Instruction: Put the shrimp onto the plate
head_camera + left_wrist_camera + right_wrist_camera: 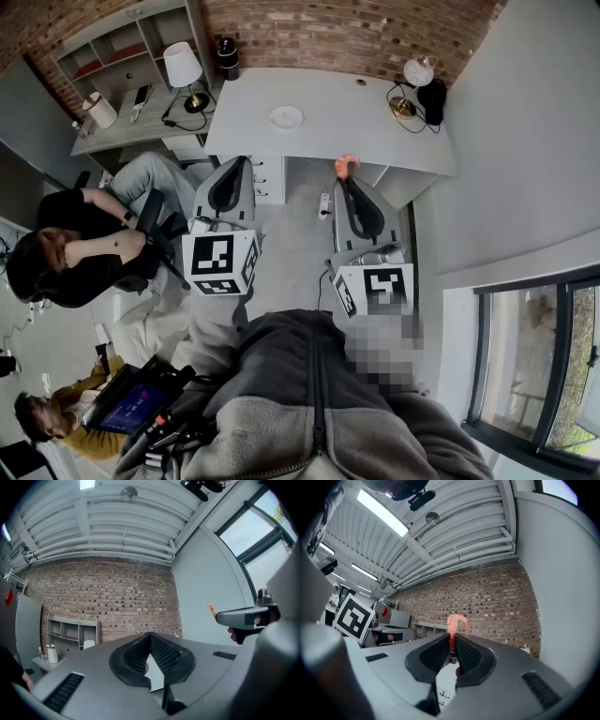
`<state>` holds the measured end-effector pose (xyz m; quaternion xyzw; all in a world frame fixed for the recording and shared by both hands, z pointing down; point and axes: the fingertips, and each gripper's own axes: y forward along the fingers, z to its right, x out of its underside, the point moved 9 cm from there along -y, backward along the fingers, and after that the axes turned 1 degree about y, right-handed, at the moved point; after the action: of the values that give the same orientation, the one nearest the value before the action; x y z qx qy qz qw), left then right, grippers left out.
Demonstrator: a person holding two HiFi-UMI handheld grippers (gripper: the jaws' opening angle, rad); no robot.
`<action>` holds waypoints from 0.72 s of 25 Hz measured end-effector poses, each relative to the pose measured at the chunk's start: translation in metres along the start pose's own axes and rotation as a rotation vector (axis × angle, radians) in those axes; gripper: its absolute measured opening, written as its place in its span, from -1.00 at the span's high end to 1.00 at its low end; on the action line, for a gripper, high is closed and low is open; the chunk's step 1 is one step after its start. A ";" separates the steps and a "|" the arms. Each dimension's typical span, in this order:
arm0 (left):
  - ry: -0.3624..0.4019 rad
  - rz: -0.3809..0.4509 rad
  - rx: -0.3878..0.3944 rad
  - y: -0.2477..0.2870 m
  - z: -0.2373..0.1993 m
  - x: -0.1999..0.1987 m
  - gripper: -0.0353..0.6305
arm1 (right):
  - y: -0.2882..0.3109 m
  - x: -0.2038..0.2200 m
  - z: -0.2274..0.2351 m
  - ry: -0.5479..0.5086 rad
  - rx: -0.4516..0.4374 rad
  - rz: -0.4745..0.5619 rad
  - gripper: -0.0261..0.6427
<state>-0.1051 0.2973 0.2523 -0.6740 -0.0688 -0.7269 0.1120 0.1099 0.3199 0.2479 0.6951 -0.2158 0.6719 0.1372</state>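
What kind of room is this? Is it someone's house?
Probably an office or workroom, not a home: a long white desk against a brick wall, open shelves beside it, and a person seated nearby.

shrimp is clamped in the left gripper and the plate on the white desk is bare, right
No. The shrimp is clamped in the right gripper, not the left, as the right gripper view shows. The left gripper is shut on nothing. The plate on the white desk is bare, as you say.
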 end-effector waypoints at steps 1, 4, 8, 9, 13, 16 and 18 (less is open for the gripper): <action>0.001 -0.003 0.001 0.000 0.000 0.001 0.88 | 0.000 0.001 0.000 -0.005 -0.002 0.001 0.82; 0.004 -0.012 0.008 0.003 0.002 0.002 0.88 | 0.000 0.001 0.002 -0.011 -0.006 0.006 0.81; 0.010 -0.015 0.014 0.008 0.006 0.000 0.88 | 0.001 0.000 0.008 -0.011 -0.004 0.013 0.81; 0.010 -0.015 0.014 0.009 0.006 0.000 0.88 | 0.001 0.000 0.009 -0.009 -0.002 0.014 0.81; 0.010 -0.016 0.010 0.009 0.008 0.001 0.88 | -0.002 0.002 0.011 -0.006 0.005 0.013 0.81; 0.013 -0.015 0.006 0.011 0.009 -0.003 0.88 | -0.001 -0.001 0.013 -0.008 0.003 0.015 0.81; 0.012 -0.018 0.006 0.012 0.008 -0.006 0.88 | 0.000 -0.005 0.013 -0.009 0.005 0.013 0.81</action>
<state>-0.0943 0.2881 0.2467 -0.6686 -0.0765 -0.7318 0.1080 0.1211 0.3141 0.2420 0.6969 -0.2193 0.6703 0.1304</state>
